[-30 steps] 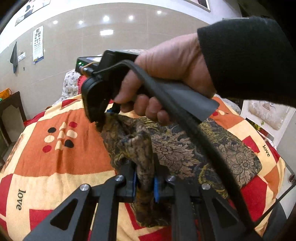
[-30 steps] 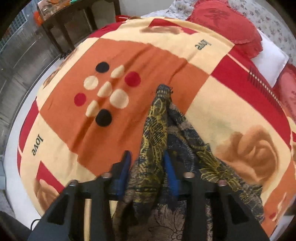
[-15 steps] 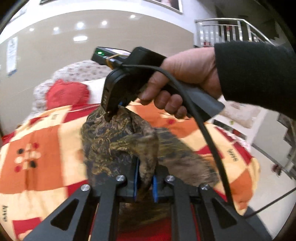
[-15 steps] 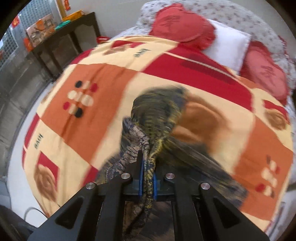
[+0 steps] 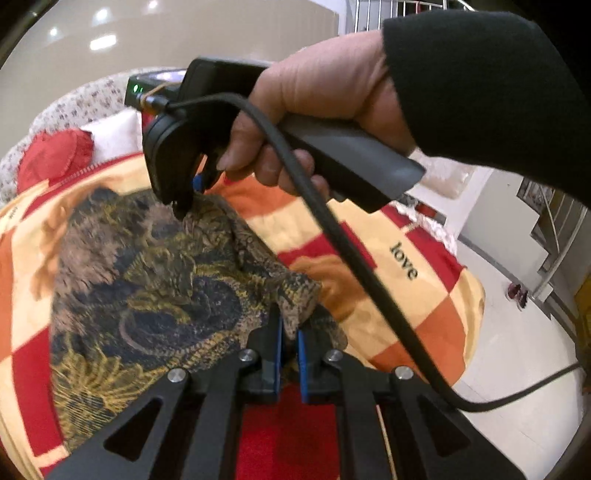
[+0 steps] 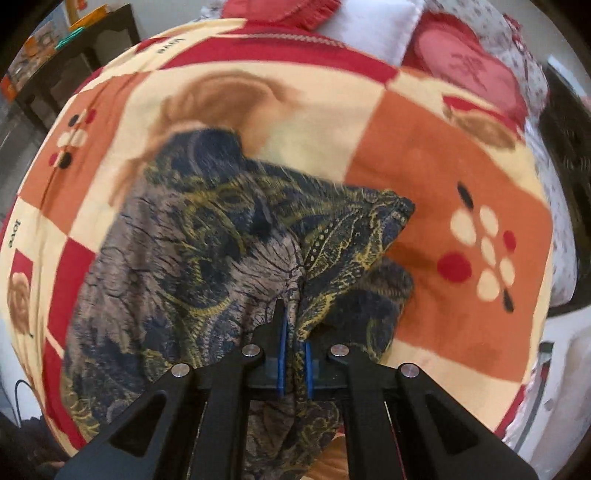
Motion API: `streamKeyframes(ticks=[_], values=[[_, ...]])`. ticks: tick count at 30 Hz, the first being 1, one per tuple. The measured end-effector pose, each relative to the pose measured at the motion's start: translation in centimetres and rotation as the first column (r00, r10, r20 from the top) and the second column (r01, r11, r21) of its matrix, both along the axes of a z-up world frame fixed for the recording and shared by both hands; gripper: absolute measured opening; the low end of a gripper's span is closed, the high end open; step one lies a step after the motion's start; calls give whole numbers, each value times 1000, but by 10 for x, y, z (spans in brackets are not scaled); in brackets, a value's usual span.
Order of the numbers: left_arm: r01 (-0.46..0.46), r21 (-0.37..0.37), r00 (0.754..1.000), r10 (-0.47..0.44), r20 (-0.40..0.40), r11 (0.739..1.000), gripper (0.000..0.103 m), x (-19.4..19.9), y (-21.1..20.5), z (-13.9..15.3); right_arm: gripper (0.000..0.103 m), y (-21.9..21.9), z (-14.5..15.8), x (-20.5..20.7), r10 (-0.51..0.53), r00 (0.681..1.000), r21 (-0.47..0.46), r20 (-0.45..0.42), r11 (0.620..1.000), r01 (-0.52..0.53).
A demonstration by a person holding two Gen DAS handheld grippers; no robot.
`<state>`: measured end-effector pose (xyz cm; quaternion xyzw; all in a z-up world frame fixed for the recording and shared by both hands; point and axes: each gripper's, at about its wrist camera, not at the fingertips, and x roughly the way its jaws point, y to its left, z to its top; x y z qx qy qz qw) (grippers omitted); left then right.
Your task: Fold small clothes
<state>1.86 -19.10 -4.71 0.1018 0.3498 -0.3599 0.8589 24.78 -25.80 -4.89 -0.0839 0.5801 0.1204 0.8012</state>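
Over patchwork blanket (image 6: 424,155), left gripper (image 5: 290,332) and right gripper (image 6: 293,332) each clamp patterned garment (image 6: 207,243), bulk toward 10 o'clock

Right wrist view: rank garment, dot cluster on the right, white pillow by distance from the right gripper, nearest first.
1. Garment: pinched in the right gripper, spreading left and ahead.
2. Dot cluster: on the blanket's orange square, ahead to the right.
3. White pillow: at the far head of the bed, top centre.
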Motion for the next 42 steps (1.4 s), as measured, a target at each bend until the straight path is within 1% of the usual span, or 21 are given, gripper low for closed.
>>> streamKeyframes(ticks=[5, 7, 9, 12, 14, 16, 18, 20, 21, 22, 23, 24, 26, 27, 29, 32, 35, 37, 38, 40, 42], values=[[26, 26, 999, -25, -39, 999, 7, 3, -11, -8, 9, -18, -9, 0, -57, 998, 64, 12, 996, 56], [50, 59, 996, -45, -81, 997, 13, 8, -17, -14, 19, -27, -8, -1, -95, 995, 81, 20, 992, 93], [68, 53, 990, -61, -125, 996, 20, 10, -15, -16, 21, -39, -6, -7, -127, 991, 97, 32, 988, 124], [94, 18, 983, -89, -160, 995, 25, 4, 4, -6, 21, -52, 10, -29, -168, 981, 116, 92, 981, 157], [102, -9, 981, -102, -163, 995, 34, -2, 31, 8, 21, -57, 23, -55, -197, 969, 145, 149, 974, 176], [63, -43, 990, -68, -126, 997, 52, -7, 64, 23, 22, -64, 40, -84, -226, 952, 199, 208, 962, 185], [-10, -76, 996, 3, -92, 997, 56, -2, 95, 39, 22, -60, 53, -119, -207, 946, 287, 249, 949, 132], [-118, -105, 991, 111, -73, 987, 55, 16, 124, 43, 22, -40, 53, -148, -140, 952, 343, 274, 939, 39], [-171, -103, 983, 163, -80, 980, 48, 27, 134, 42, 22, -31, 50, -155, -112, 953, 348, 283, 938, 7], [-229, -87, 970, 219, -106, 970, 18, 41, 142, 34, 19, -18, 44, -168, -78, 951, 332, 299, 943, -27], [-263, -63, 957, 252, -142, 963, 3, 51, 146, 26, 16, -7, 35, -178, -47, 951, 313, 305, 948, -54], [-292, -39, 940, 279, -196, 956, 0, 59, 150, 14, 12, -1, 28, -182, -30, 954, 302, 299, 951, -65], [-296, -15, 916, 280, -288, 955, 0, 71, 150, -15, 11, 6, -7, -186, -41, 970, 230, 239, 973, -16], [-291, -18, 919, 274, -282, 957, 0, 68, 150, -20, 6, 5, -19, -189, -59, 971, 220, 234, 976, 6], [-283, 1, 932, 275, -235, 959, 0, 64, 144, -24, 5, -3, -28, -198, -113, 950, 281, 292, 959, 28], [-280, 25, 935, 279, -219, 960, 0, 64, 141, -25, 5, -7, -32, -203, -165, 939, 320, 302, 945, 64], [-268, 39, 930, 269, -252, 963, 0, 71, 142, -18, 6, -8, -30, -201, -190, 945, 349, 265, 933, 90], [-273, -5, 925, 261, -277, 962, 0, 75, 146, 1, 8, -7, -24, -194, -169, 966, 347, 194, 933, 93], [-286, -20, 931, 273, -240, 958, 0, 82, 146, 15, 8, -10, -16, -195, -169, 972, 330, 166, 938, 107], [-309, -44, 941, 299, -158, 950, 16, 98, 143, 37, 8, -7, 8, -185, -191, 952, 285, 239, 951, 119], [-337, -65, 937, 327, -126, 939, 35, 128, 133, 52, 9, -3, 35, -171, -228, 916, 264, 329, 954, 143]])
